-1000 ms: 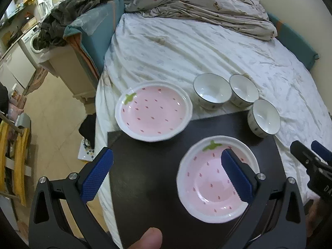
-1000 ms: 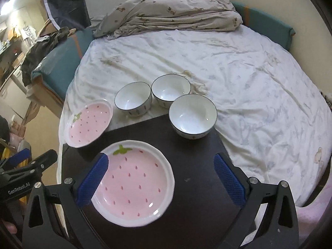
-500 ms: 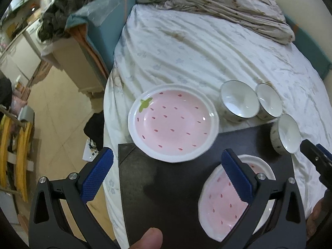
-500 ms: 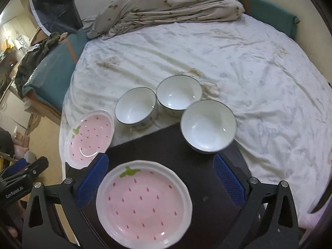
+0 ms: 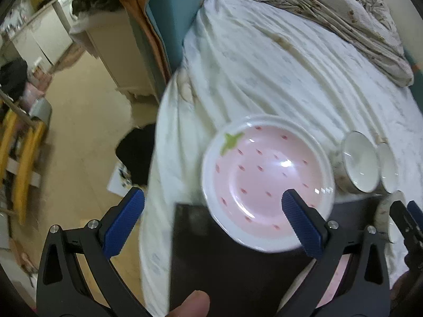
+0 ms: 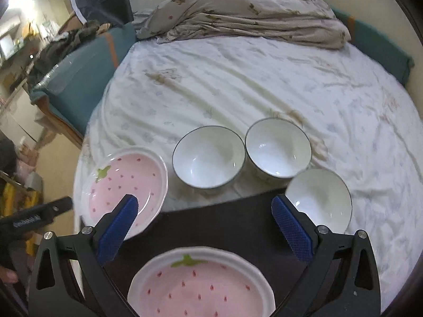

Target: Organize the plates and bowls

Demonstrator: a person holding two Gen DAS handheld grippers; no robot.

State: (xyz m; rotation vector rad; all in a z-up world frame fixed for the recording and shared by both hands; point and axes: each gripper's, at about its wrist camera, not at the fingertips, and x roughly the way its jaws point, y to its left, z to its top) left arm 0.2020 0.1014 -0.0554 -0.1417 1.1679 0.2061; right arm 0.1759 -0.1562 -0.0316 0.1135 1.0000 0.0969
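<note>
Right wrist: bowls (image 6: 208, 157) beyond plate (image 6: 201, 288).

2 pink strawberry-patterned plates (image 6: 124, 185), 3 white bowls (image 6: 208, 158), blue-padded claws (image 6: 203, 227).

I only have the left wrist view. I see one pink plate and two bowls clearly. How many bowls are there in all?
Observer: Three. The left bowl and middle bowl sit side by side on the sheet, and the right bowl is at the board's right edge.
Operator: Is the right claw holding anything?
Observer: No. The right claw is open and empty.
Operator: Where is the second plate?
Observer: The near plate lies flat on the dark board, nearer the camera than the right claw's tips, with its green leaf toward the bowls.
</note>
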